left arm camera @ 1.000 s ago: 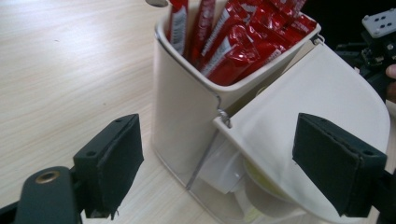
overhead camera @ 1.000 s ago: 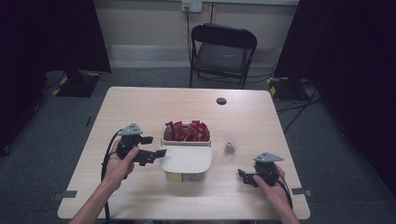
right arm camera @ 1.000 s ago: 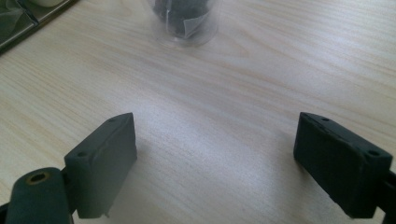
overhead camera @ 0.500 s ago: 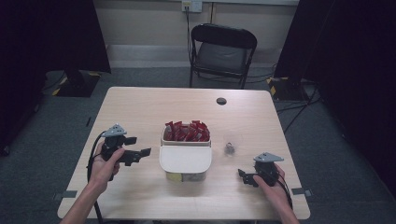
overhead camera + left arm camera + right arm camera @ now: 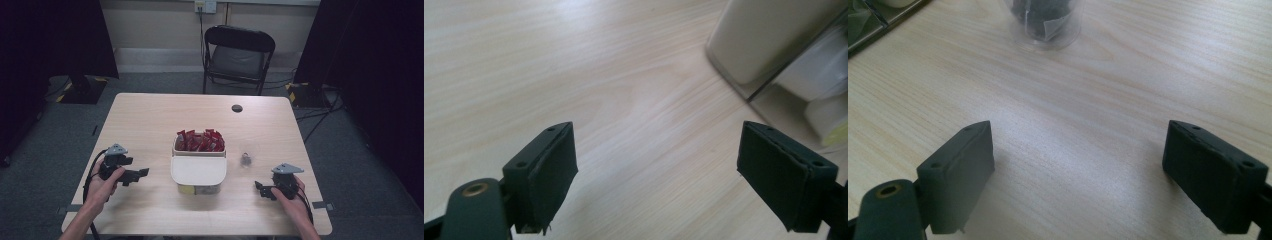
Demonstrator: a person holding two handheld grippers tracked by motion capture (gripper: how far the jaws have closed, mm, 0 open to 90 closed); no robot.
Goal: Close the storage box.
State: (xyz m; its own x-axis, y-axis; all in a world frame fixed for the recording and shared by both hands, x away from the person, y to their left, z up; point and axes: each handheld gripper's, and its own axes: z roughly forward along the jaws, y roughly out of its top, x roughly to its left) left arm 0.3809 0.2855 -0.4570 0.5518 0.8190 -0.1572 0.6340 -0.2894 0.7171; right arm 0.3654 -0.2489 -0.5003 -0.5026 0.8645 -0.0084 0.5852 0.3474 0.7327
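- The left hand-held gripper (image 5: 131, 175) has drawn back from the cream container (image 5: 198, 171) toward the left edge and sunk lower; it now sits well apart from that box, with bare wood between them.
- Its jaws stand wide apart with nothing between them; in the left gripper view they frame plain wood grain, with the container's rounded corner off to the upper right.
- The right hand-held gripper (image 5: 265, 190) has kept its place near the right front corner, jaws also spread and empty, pointing toward the small clear cup (image 5: 246, 159) that stands just right of the container.
- My reading: the left hand has let go of the container, so work on it looks paused or finished, and the cup seems the likelier next target.
- The container sits at the middle of the surface (image 5: 150, 120); its far section holds red packets (image 5: 200, 141), and its near section is covered by a cream lid.
- The surface is pale wood with rounded corners and 1 small dark disc (image 5: 237, 108) near its far edge.
- Beyond it stands 1 black folding chair (image 5: 239, 56) on grey carpet, with dark curtains at both sides and a pale wall behind.
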